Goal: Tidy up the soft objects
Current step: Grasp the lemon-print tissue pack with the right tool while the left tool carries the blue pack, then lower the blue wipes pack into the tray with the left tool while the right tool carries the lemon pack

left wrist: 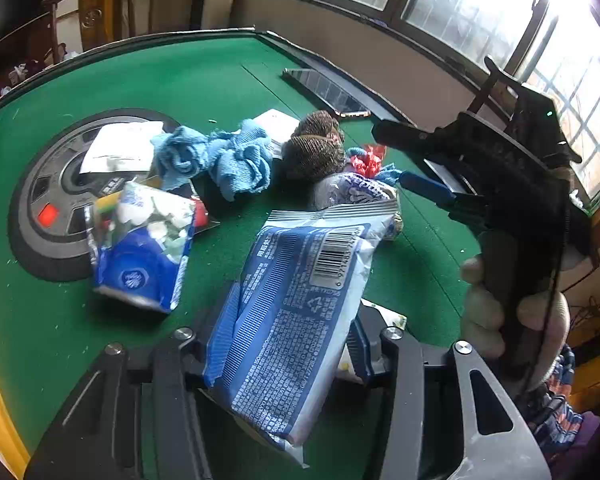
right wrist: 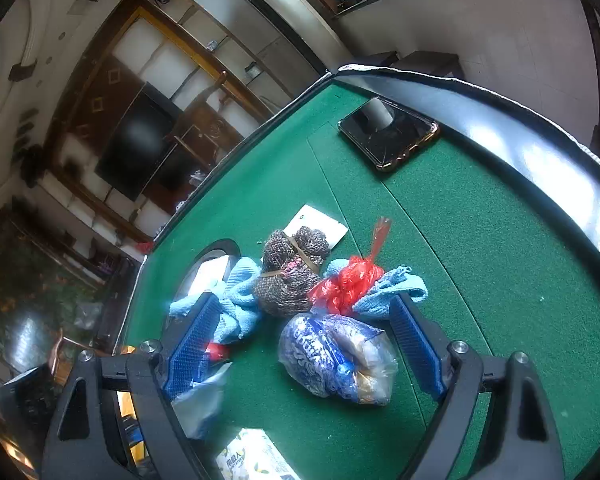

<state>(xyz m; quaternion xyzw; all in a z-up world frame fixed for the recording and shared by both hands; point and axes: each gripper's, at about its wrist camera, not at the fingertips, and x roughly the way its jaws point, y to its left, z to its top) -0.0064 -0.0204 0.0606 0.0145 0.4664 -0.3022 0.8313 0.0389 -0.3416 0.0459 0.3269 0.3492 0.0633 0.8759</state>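
My left gripper is shut on a blue and white tissue pack and holds it above the green table. My right gripper is open and empty, its fingers either side of a clear bag with blue print; it also shows in the left wrist view. Beyond lie a brown knitted bundle, a red plastic bag and blue cloths. In the left wrist view a second, opened blue tissue pack lies at the left.
A black phone lies near the table's far edge. A white card sits behind the knitted bundle. The table's round centre hub carries a white packet. A printed pack lies at the near edge.
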